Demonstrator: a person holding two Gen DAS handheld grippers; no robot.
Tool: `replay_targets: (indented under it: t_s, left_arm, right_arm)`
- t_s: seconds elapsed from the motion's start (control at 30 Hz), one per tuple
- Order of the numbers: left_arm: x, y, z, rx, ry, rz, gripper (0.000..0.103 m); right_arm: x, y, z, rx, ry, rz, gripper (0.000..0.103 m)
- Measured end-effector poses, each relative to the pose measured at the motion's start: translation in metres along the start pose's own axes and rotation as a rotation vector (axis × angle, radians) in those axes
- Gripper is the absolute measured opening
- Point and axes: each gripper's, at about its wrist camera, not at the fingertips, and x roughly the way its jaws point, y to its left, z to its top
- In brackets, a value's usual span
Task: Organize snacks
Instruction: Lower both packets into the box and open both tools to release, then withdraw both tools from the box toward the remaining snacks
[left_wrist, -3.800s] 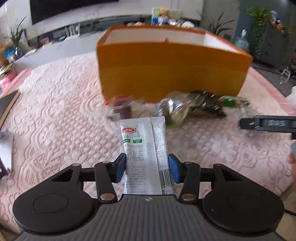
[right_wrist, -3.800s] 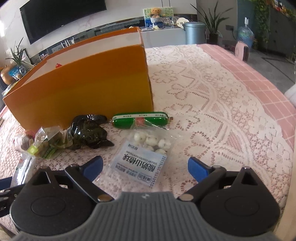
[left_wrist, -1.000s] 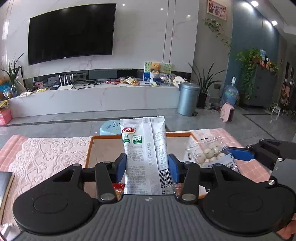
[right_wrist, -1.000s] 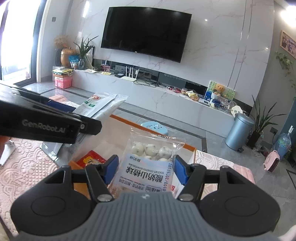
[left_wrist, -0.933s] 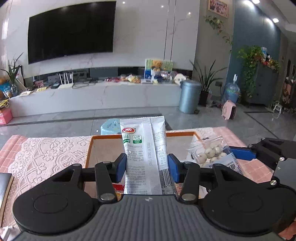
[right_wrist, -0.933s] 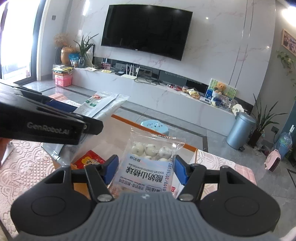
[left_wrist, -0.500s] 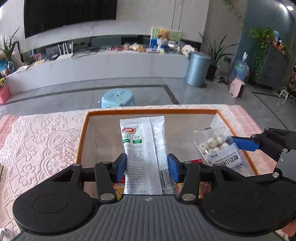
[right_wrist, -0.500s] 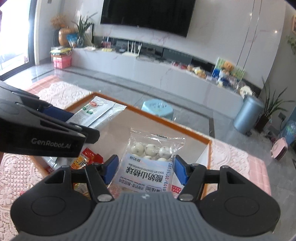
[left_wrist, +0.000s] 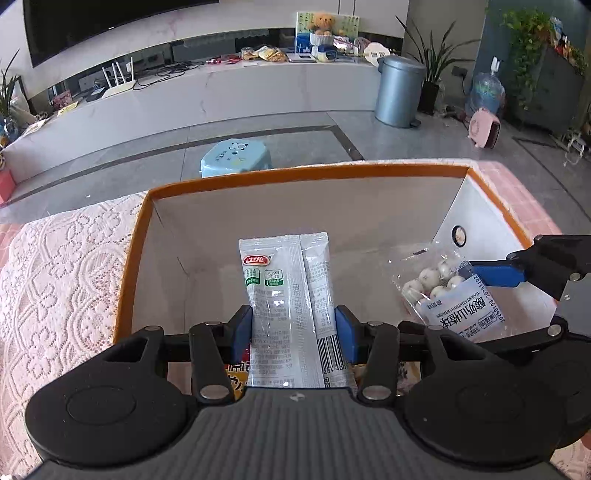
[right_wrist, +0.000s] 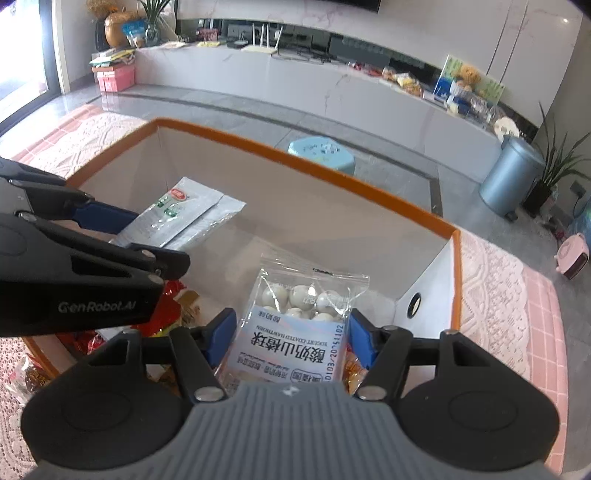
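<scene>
Two clamped packets (both aloft), orange box

Grey tiled floor, white console, bin

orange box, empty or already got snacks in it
Not empty. Red and yellow snack packets lie on the floor of the orange box below the left tongs; the far part is bare.

I am working in a home living room: wall-mounted TV over a long white media console, teddy bear on display, potted plants, pedal bin, lace cloth over the surface
</scene>
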Motion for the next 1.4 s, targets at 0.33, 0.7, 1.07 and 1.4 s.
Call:
replay_targets:
  t_s: [0.33,0.7,1.07,1.4]
  left_arm:
    - [0.013,0.003,-0.001,-0.019,0.064,0.033,0.056]
    - [0.003,-0.012,0.000,0.043,0.030,0.102,0.066]
    - [-0.032,-0.014,-0.001,0.007,-0.041,0.072,0.080]
    - [-0.090,-0.022,-0.011,-0.005,-0.158,0.031,0.080]
  right_arm:
    - [0.014,0.001,0.003,-0.005,0.069,0.011,0.064]
    - [0.006,0.004,0.008,-0.015,0.050,0.002,0.072]
    - [-0.023,0.001,-0.003,-0.004,0.026,-0.028,0.087]
    - [-0.075,-0.007,-0.018,0.134,-0.051,-0.051,0.089]
